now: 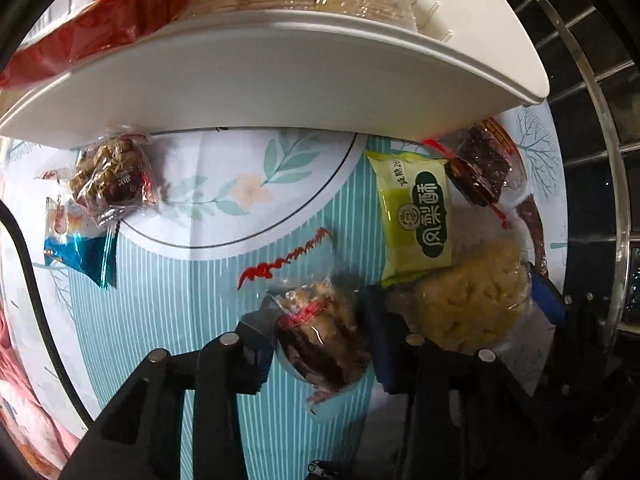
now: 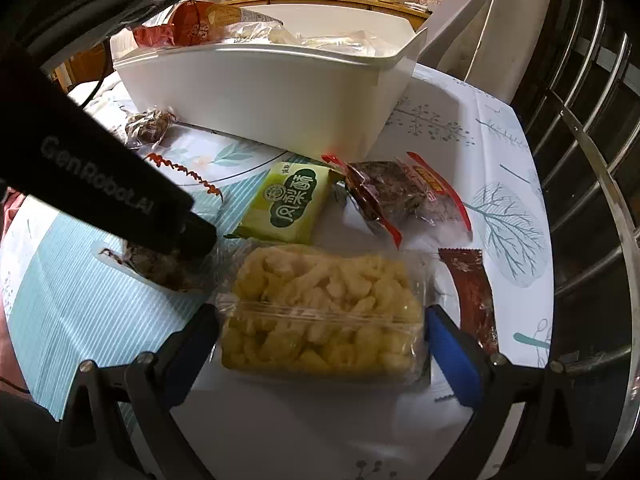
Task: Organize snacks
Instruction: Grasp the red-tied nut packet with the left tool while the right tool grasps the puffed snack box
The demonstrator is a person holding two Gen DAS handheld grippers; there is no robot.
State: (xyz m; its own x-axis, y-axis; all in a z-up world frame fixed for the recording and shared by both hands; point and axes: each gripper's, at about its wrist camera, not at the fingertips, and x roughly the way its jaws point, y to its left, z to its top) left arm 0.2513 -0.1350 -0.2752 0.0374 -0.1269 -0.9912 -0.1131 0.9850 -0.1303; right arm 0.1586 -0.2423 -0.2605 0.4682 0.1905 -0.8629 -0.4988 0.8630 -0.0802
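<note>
My left gripper is shut on a clear-wrapped brown snack low over the table; it shows in the right wrist view under the left gripper body. My right gripper straddles a clear tray of yellow puffed snacks, its blue pads beside both ends; contact is unclear. That tray also shows in the left wrist view. A white bin with snacks inside stands behind, also in the left wrist view.
On the tablecloth lie a green pineapple cake pack, a dark red-edged snack, a brown bar, a red twist tie and a wrapped brown snack. A blue packet lies at left. A metal railing borders the right.
</note>
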